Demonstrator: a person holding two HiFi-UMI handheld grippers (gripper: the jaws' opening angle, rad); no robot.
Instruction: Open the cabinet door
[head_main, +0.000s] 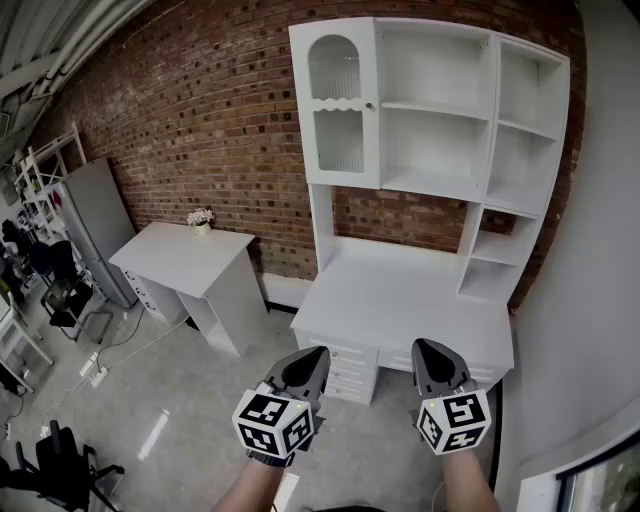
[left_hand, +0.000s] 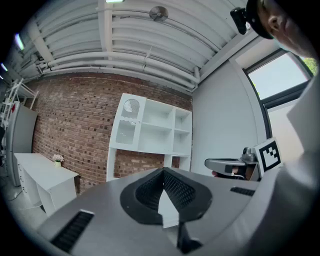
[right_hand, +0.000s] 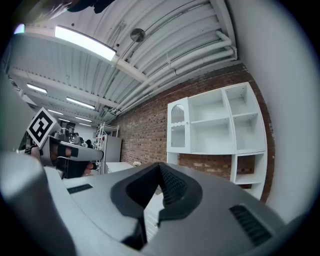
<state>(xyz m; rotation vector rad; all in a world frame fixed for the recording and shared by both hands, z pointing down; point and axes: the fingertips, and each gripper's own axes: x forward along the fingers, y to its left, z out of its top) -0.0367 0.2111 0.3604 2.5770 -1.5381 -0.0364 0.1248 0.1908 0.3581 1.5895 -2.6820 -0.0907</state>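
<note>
Fingers (left_hand: 182, 189) of the left gripper (head_main: 318, 353) and right gripper (head_main: 424, 347) are pressed together, holding nothing, well short of the closed cabinet door (head_main: 336, 103) above the white worktop (head_main: 400, 295).

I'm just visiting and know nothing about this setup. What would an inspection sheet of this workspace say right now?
Surface: white desk top, nothing seen on it.
Job's things: cabinet door at the hutch's upper left, closed.
Clutter: flower pot on the side table.
Grippers: left gripper and right gripper both shut, empty, held level short of the desk.
Cables: cables and a power strip on the floor, left.
Surroundings: brick wall, grey locker, black chair.
</note>
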